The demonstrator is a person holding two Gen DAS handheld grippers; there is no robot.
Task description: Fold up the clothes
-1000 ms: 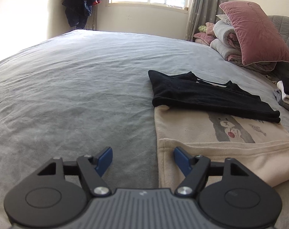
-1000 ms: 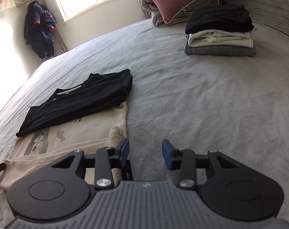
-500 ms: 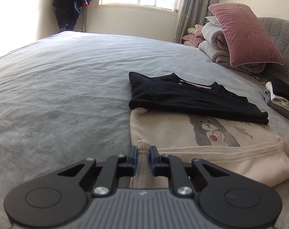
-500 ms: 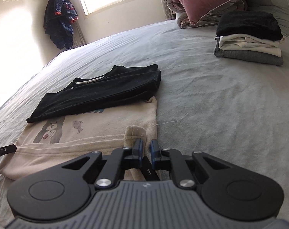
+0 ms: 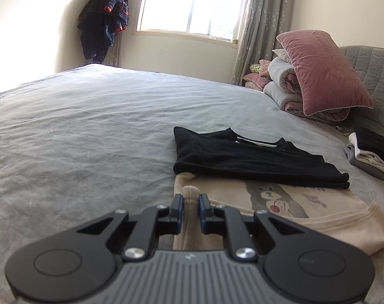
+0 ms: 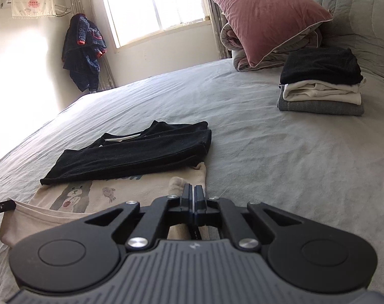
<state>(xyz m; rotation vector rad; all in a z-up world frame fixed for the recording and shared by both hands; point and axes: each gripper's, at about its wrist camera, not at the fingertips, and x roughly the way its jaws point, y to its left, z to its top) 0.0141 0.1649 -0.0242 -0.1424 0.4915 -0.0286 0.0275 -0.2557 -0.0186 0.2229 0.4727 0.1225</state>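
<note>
A cream shirt (image 5: 288,204) with a bear print lies flat on the grey bed. A folded black garment (image 5: 242,157) rests across its far part. My left gripper (image 5: 191,200) is shut on the shirt's near left corner, and a fold of cream cloth stands up between the pads. In the right wrist view, my right gripper (image 6: 192,194) is shut on the near right corner of the cream shirt (image 6: 103,195), with cloth bunched beside the fingertips. The black garment (image 6: 136,152) lies just beyond. The hem between the two grippers hangs slightly raised.
A stack of folded clothes (image 6: 321,88) sits at the back right near a pink pillow (image 6: 265,15) on rolled bedding. The grey bedsheet (image 5: 77,131) stretches wide to the left. A dark jacket (image 5: 103,17) hangs in the corner by the window.
Both grippers went from open to shut on the near corners of the cream shirt. Both views have since tipped up a little, and the pinched hem has risen slightly.
</note>
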